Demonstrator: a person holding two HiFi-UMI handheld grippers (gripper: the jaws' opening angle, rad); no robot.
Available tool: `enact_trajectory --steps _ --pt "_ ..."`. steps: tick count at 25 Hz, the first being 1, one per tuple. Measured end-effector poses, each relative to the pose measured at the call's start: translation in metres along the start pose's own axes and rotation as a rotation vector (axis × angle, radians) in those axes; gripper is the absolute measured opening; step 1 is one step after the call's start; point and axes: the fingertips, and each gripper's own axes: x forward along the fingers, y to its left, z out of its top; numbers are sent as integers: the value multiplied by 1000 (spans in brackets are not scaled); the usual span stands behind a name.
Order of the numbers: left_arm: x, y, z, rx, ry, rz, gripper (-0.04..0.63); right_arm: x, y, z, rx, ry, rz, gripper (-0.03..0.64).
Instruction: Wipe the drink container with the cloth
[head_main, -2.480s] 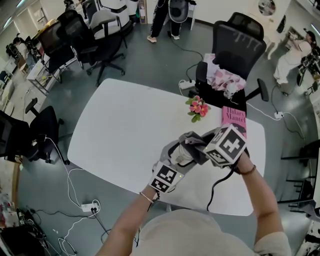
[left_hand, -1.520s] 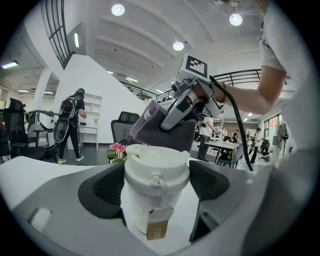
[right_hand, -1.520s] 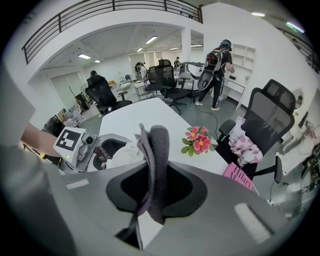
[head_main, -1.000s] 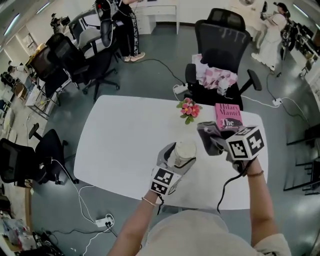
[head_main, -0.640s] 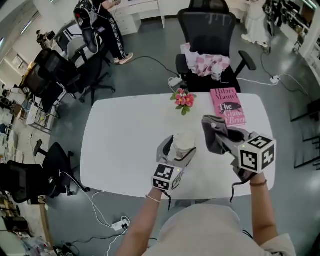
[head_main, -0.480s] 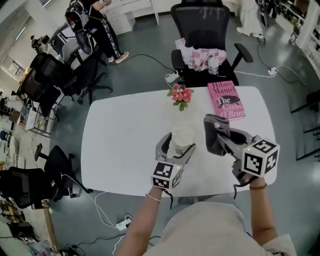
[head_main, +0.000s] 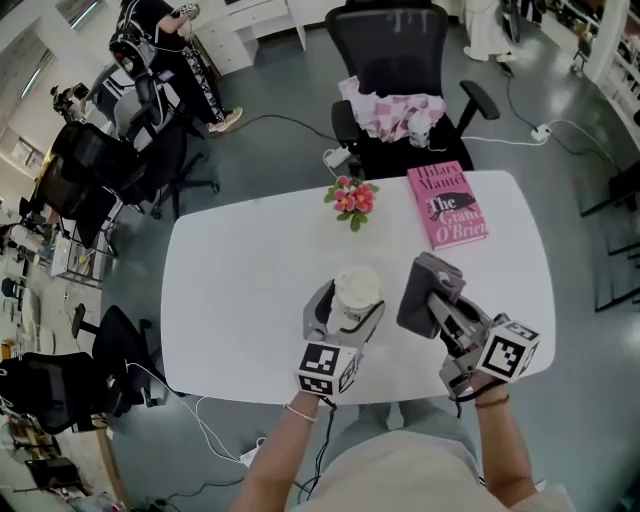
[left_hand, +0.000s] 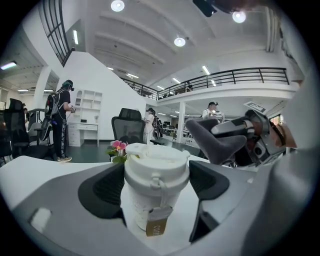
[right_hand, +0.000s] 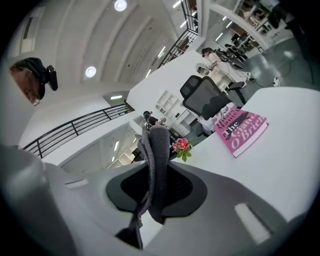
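Presently grips the cloth (head_main: 416, 293) in the right gripper (head_main: 436, 303), jaws pinched on its fold. Holds the cup (head_main: 357, 290) upright at mid-frame in the left gripper (head_main: 343, 312), clamped from both sides. Finds the cup just left of the cloth — near, not touching. Calls, likely, for a short leftward reach. Brings the right forearm in from the lower right, gripper aimed up-frame and left.

A white drink container (head_main: 357, 290) bearing a tan tag (left_hand: 156, 226) is shown left of a grey cloth (head_main: 424, 293). Farther off, a pink book (head_main: 447, 206) lettered in black and white and pink flowers (head_main: 350, 199) with green leaves are seen on the white table (head_main: 240, 280).
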Motion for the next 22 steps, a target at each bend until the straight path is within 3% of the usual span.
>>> enact_trajectory --steps 9,22 --pt "-2 -1 2 -5 13 -4 407 13 -23 -53 152 11 27 71" --pt "1 0 2 -5 18 -5 407 32 -27 -77 365 -62 151 71"
